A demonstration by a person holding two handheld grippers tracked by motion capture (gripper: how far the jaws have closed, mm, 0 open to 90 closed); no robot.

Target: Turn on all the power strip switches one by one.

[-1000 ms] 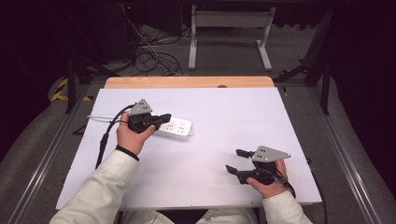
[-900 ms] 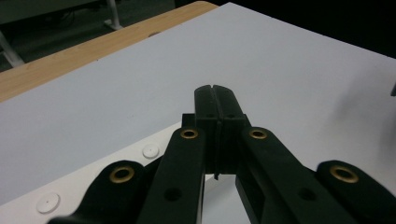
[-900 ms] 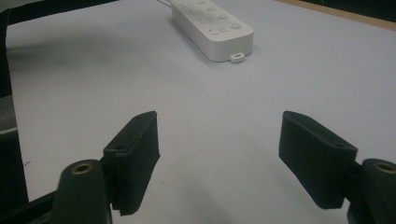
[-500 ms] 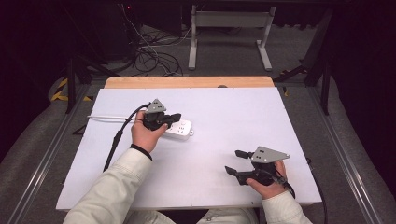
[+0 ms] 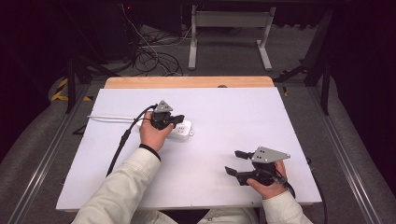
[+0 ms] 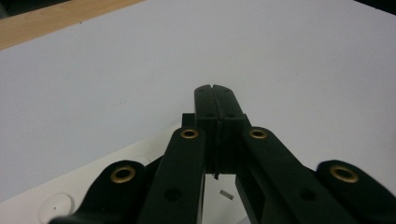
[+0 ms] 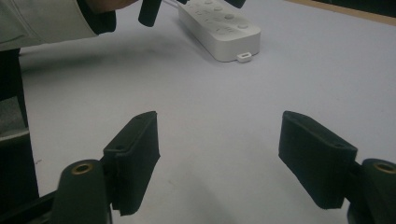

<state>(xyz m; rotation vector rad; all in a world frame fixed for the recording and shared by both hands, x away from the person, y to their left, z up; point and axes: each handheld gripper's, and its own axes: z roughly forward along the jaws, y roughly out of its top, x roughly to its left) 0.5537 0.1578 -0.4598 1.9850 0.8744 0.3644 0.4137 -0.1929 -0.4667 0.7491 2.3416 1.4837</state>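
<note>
Two grippers on white table (image 5: 289, 116): left gripper (image 5: 180, 120) over white plastic power strip (image 5: 183, 130), jaws pressed together, nothing between; right gripper (image 5: 237, 162) well apart near front edge, jaws spread and empty. Round sockets and small end tab plain from right gripper view (image 7: 219, 28), barely a white corner under black jaws from left gripper view (image 6: 116, 158). Strip's left end hidden under hand in high view; contact between jaw tips and strip hard to tell.
</note>
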